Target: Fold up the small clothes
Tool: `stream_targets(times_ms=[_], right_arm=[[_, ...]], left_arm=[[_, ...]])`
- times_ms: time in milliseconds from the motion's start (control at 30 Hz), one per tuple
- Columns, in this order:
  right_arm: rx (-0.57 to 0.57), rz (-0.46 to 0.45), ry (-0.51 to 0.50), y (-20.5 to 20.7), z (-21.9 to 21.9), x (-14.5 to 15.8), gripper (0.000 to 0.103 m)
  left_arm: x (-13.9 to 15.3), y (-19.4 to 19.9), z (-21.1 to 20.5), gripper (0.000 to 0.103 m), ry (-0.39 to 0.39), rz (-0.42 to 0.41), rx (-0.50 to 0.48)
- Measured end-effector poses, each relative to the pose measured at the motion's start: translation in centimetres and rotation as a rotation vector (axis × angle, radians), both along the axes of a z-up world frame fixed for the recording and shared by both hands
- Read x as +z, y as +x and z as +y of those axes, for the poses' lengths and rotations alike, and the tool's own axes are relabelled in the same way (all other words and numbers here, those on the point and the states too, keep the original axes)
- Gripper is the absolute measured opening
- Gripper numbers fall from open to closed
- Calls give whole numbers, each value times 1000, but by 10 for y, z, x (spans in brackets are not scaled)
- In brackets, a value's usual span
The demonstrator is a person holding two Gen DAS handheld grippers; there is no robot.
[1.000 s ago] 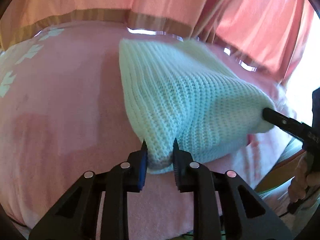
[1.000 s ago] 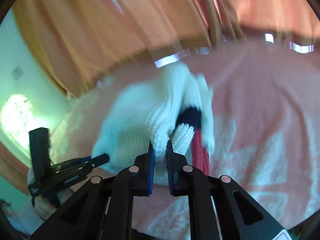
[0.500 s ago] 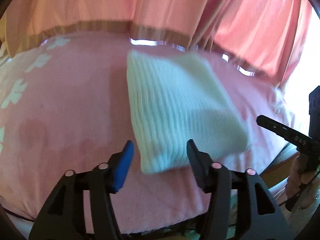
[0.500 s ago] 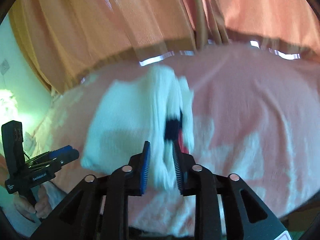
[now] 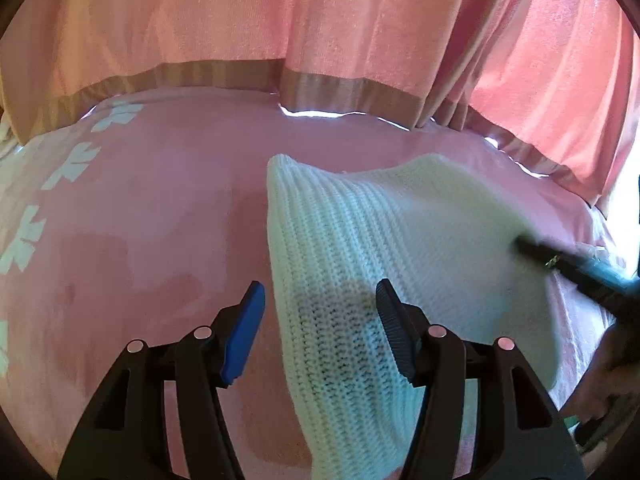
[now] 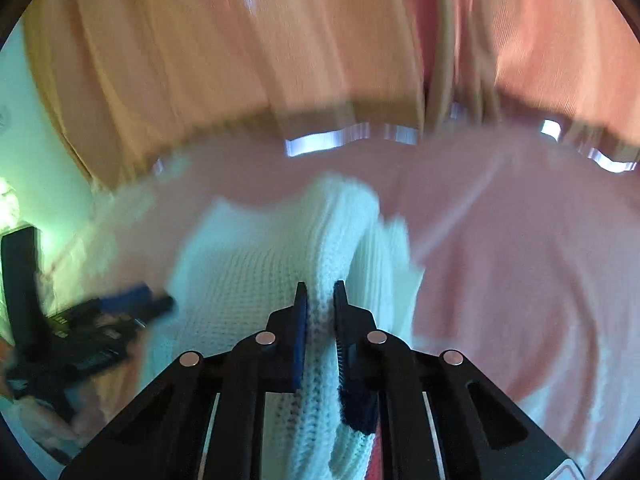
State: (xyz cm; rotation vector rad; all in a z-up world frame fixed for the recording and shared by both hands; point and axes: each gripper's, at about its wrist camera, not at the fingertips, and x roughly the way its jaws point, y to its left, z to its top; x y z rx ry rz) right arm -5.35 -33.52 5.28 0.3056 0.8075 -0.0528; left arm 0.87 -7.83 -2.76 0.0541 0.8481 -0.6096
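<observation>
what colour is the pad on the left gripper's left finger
Blue: the pad on the left hand-held gripper shows best in the left wrist view.

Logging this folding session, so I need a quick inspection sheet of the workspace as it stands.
Surface: pink blanket with white flower prints, no bare patch seen.
Job's things: white ribbed knit garment, bunched; dark and red trim at one edge.
Clutter: nothing seen.
Grippers: left claw open, knit between its fingers, pads not pressing; right claw has just been closing and is shut on the knit.
Cables: nothing seen.
Surroundings: salmon-pink curtains with a tan hem band; pale green wall.
</observation>
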Motion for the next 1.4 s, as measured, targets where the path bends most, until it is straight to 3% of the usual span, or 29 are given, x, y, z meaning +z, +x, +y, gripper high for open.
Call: stream_targets(times_ms=[33,100,167,233,300,367,433,500,667,733,767,833,867,933,1033,1133,1200,1233,1333,1400], right_arm=[[-9,27,-12,-1,-5,-7,11],[-21,207,11,13,-15,-56,15],[-26,178,34,10,-13,-60,19],[-12,147,-31,4,-3,-42,21],[-15,93,-27,-12,3,-26,28],[-27,82,-13,-30,4,-21,55],[-43,114,7,-44,2,-32,60],[-63,159,40,-44,-6,-45,63],[-42,259,235,-34,-16,-86,76],[-47,269,297,-32,-18,-98,71],[-46,249,291,-31,-17,-97,52],[-18,209,298,-28,-8,-88,35],[-1,168,265,-29,0,-76,32],[35,68,190,-31,16,-50,30],[74,-93,189,-31,31,-13,30],[60,0,181,-18,29,-36,37],[19,197,158,-7,27,-82,46],[3,234,171,-6,26,-93,56],[-41,243,217,-18,19,-87,57],[-67,164,175,-29,19,-63,57]], left_arm=[[0,1,-1,56,-3,6,-5],[-5,5,-4,57,5,28,-9],[-9,8,-6,57,9,44,-9],[-7,7,-4,57,2,50,-8],[-1,2,1,69,-45,72,-23],[2,-6,8,81,-96,92,-35],[-2,-15,13,86,-125,121,-60],[-12,-19,8,86,-103,153,-78],[-44,-9,-10,87,-69,253,-63],[-51,-2,-11,87,-90,299,-67],[-53,2,-11,78,-113,320,-65],[-47,5,-9,61,-129,310,-75],[-37,5,-6,50,-136,291,-82],[-18,5,2,42,-160,250,-92],[20,4,21,42,-197,127,-80],[18,15,28,55,-144,108,-62],[-11,21,21,58,-24,119,-32],[-23,21,18,61,18,140,-24],[-26,9,18,63,2,167,-25],[-14,-2,20,68,-1,123,-41]])
